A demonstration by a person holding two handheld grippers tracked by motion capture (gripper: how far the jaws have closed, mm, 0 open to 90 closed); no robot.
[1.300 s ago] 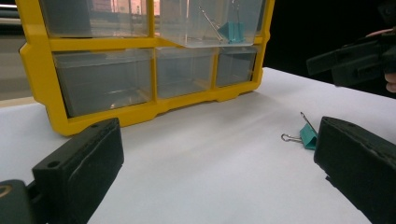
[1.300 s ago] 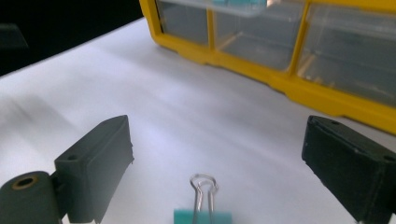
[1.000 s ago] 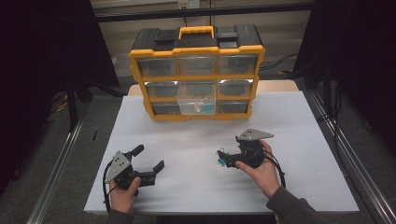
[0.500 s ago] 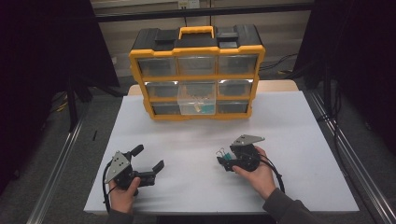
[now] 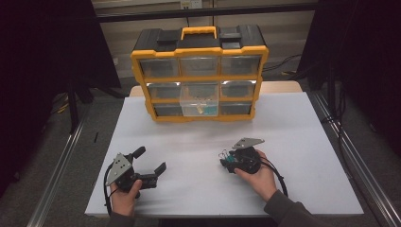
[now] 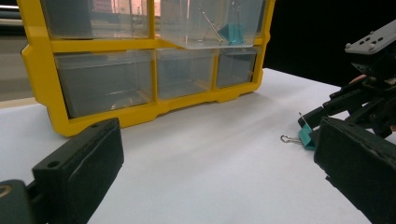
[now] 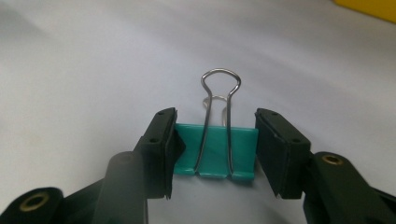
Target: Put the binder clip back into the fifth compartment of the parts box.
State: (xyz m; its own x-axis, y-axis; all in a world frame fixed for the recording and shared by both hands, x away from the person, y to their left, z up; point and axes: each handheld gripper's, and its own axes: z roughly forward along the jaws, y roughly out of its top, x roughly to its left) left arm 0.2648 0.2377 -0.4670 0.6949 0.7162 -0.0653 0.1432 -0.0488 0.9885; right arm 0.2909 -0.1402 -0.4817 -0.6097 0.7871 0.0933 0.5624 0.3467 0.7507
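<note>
A teal binder clip [image 7: 215, 154] with wire handles lies on the white table [image 5: 293, 123]. My right gripper [image 7: 215, 120] has just been closing, and its pads now press on the clip's two ends. In the high view the right gripper [image 5: 224, 160] rests low on the table right of centre, with the clip [image 5: 228, 160] at its tips. My left gripper [image 5: 150, 160] sits at the near left, open and holding nothing. In the left gripper view its jaws [image 6: 219, 140] stand wide apart and face the clip [image 6: 307, 136] and the right gripper [image 6: 327, 114].
A yellow and black organizer box [image 5: 198, 52] with clear drawers stands at the table's far side. Its middle drawer [image 5: 199, 105] is pulled out and holds another teal clip [image 6: 231, 32]. Metal rails run along both table sides.
The right gripper has dropped a little toward the table and its jaws have come in onto the teal clip. The left gripper has stayed where it was.
</note>
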